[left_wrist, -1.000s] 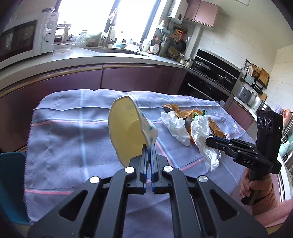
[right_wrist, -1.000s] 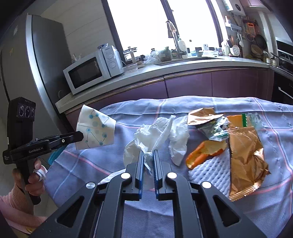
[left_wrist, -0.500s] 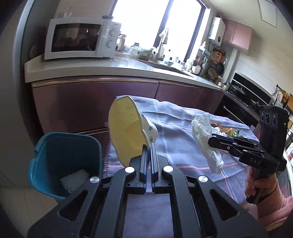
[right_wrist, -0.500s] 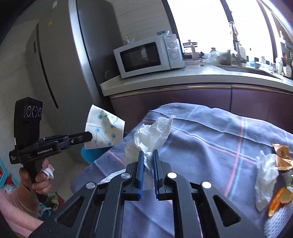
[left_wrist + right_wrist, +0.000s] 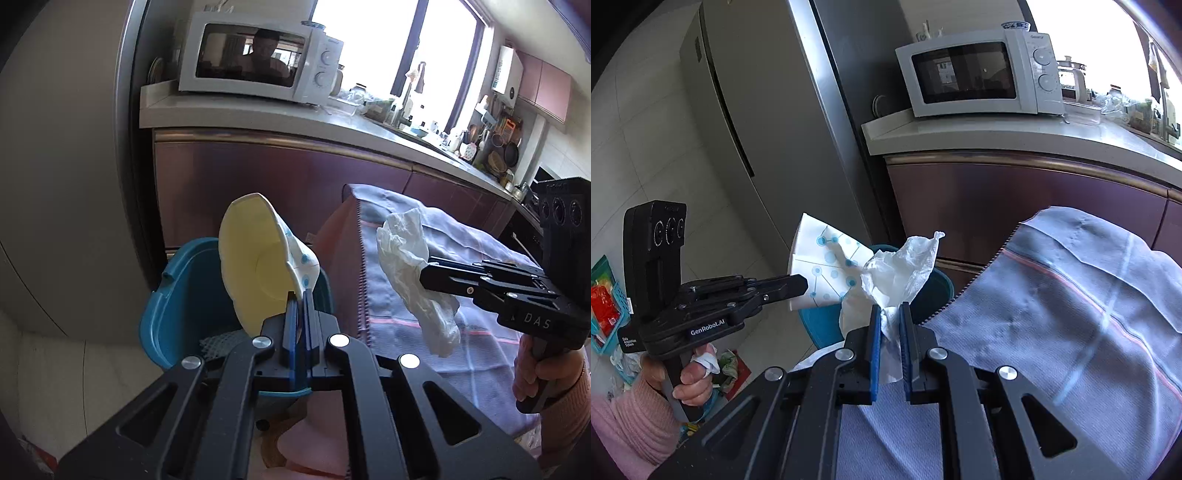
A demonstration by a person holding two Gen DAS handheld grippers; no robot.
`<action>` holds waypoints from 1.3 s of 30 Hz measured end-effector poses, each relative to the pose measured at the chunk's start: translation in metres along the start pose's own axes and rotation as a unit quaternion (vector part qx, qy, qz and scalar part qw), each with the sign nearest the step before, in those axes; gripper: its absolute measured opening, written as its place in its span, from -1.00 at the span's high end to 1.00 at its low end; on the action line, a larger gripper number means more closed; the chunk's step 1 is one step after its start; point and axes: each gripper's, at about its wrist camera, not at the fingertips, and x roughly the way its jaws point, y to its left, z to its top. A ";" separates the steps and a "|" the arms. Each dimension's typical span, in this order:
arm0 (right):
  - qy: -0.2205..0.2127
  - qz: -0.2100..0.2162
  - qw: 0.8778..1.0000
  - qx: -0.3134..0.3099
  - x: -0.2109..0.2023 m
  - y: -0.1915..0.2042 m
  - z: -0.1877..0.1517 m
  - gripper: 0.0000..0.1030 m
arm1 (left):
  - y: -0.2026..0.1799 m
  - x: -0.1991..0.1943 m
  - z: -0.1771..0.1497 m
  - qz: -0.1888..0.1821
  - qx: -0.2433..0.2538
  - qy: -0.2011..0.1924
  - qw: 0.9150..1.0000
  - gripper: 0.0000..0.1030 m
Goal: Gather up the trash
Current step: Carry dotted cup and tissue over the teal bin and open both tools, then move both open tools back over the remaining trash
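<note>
My left gripper (image 5: 300, 295) clamped on squashed white paper cup with blue dots (image 5: 258, 269), held right over round teal plastic bin (image 5: 159, 321) for dropping. My right gripper (image 5: 888, 314) pinched crumpled white tissue (image 5: 897, 269) near bin, beside cloth-covered desk (image 5: 1071, 314).

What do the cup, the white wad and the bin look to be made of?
Cup: likely thin paper, matte, its rim crushed out of round.
White wad: probably tissue, soft and creased.
Bin: apparently moulded plastic, teal, smooth with a slight sheen.
</note>
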 end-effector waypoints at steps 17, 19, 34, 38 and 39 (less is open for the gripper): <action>0.105 -0.039 0.994 0.007 0.105 0.002 0.019 0.37 | 0.045 0.092 -0.009 0.031 -0.028 0.074 0.996 0.87; 0.101 -0.042 0.994 0.011 0.104 0.000 0.019 0.33 | 0.045 0.101 -0.010 0.032 -0.028 0.084 0.996 0.72; 0.043 -0.021 0.999 0.004 0.034 -0.007 -0.001 0.26 | 0.000 0.075 -0.002 -0.010 0.002 0.033 0.999 0.39; 0.020 -0.028 0.999 0.000 0.003 -0.011 -0.009 0.25 | -0.028 0.055 0.005 -0.044 0.020 0.005 0.999 0.34; 0.013 -0.030 0.999 0.002 -0.007 -0.013 -0.012 0.23 | -0.036 0.051 0.007 -0.053 0.025 -0.001 0.998 0.29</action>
